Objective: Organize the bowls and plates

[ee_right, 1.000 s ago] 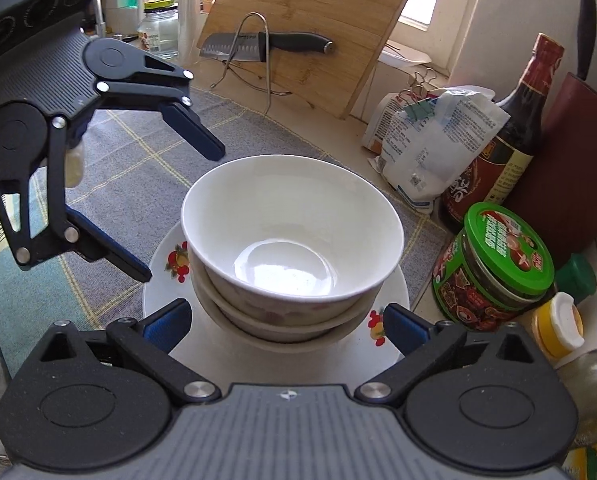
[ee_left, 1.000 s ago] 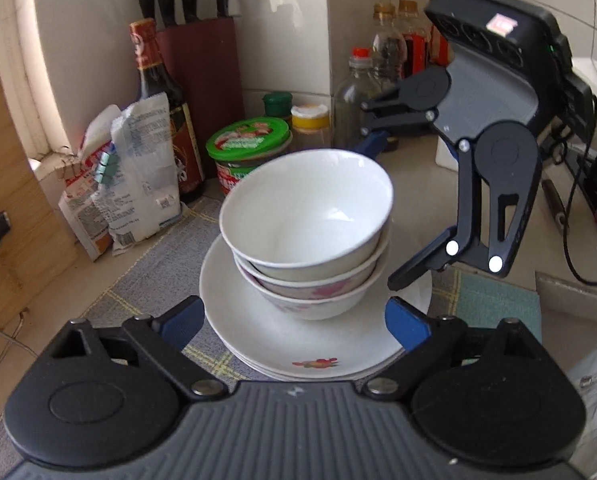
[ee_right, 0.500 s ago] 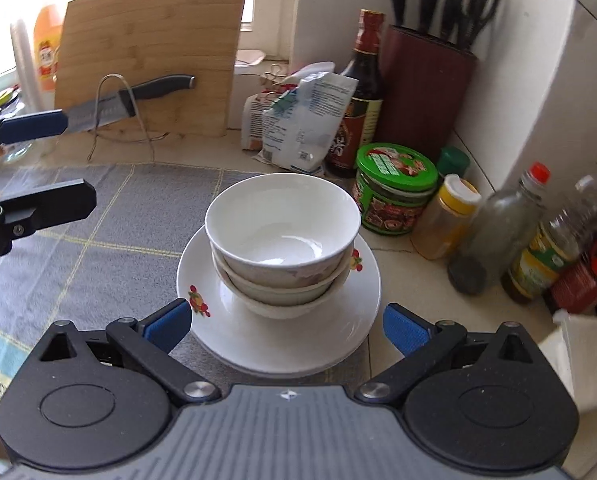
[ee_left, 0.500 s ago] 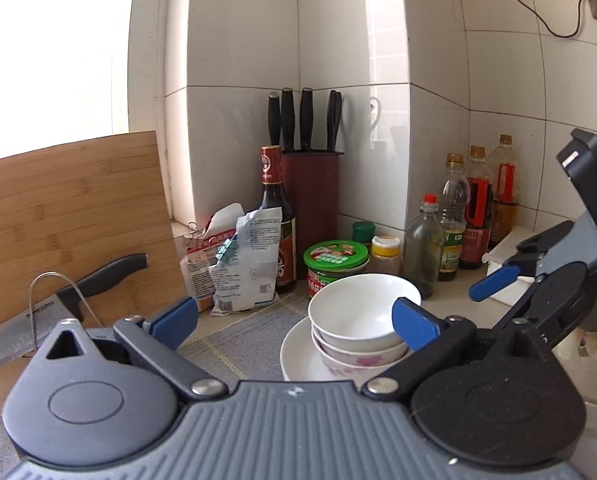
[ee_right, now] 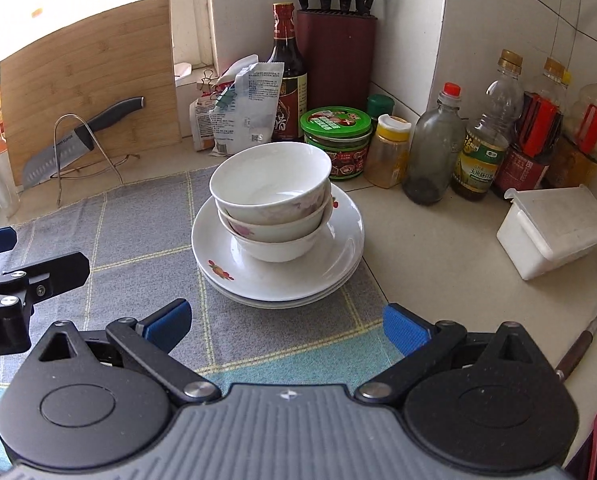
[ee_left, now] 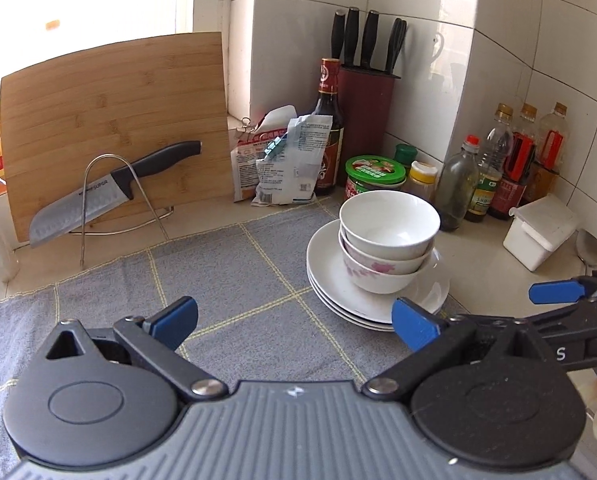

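Three nested white bowls [ee_left: 386, 236] [ee_right: 272, 204] stand on a stack of white flower-print plates [ee_left: 330, 280] [ee_right: 258, 280] at the right edge of a grey checked cloth [ee_left: 226, 280] [ee_right: 138, 232]. My left gripper [ee_left: 294, 318] is open and empty, low over the cloth, short of the stack and to its left. My right gripper [ee_right: 286, 326] is open and empty, in front of the stack and apart from it. Each gripper shows at the edge of the other's view.
A bamboo cutting board [ee_left: 114, 120] with a knife [ee_left: 110, 188] on a wire rack leans at the back left. Snack bags [ee_left: 286, 160], a sauce bottle [ee_right: 286, 76], knife block [ee_right: 334, 56], green-lidded jar [ee_right: 336, 140], several bottles [ee_right: 482, 136] and a white box [ee_right: 554, 228] line the walls.
Both grippers have pulled back and up from the bowl stack, which they closely flanked one second ago. The stack stays put and looks smaller.
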`<state>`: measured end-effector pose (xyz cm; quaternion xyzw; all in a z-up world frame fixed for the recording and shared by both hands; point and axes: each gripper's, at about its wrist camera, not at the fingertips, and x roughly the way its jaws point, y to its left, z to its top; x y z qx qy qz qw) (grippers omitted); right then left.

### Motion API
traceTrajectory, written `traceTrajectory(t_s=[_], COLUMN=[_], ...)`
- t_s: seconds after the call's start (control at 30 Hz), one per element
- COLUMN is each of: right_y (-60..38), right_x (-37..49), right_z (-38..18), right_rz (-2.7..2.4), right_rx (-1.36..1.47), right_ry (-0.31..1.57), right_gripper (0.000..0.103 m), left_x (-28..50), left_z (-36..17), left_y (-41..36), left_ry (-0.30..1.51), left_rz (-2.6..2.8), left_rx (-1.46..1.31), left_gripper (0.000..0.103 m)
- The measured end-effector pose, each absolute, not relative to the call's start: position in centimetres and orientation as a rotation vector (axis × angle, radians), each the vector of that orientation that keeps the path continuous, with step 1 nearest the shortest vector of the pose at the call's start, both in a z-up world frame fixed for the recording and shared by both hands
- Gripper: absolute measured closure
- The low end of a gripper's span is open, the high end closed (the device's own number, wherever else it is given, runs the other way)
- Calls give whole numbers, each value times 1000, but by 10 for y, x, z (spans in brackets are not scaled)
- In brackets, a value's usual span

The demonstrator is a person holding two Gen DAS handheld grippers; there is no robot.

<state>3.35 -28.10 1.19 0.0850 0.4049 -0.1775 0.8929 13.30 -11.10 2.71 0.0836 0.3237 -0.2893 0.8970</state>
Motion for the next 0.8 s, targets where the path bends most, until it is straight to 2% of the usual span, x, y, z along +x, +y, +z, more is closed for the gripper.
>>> traceTrajectory(t_s=[0.8], right_y=[-272], right_x=[29], right_z=[19], right_rz=[-379], right_rx=[180], right_ry=[828], right_gripper=[0], left_x=[126], left_z=[31], left_y=[-108], left_ry=[672], left_rz=[-546], left_rx=[227], left_gripper=[1])
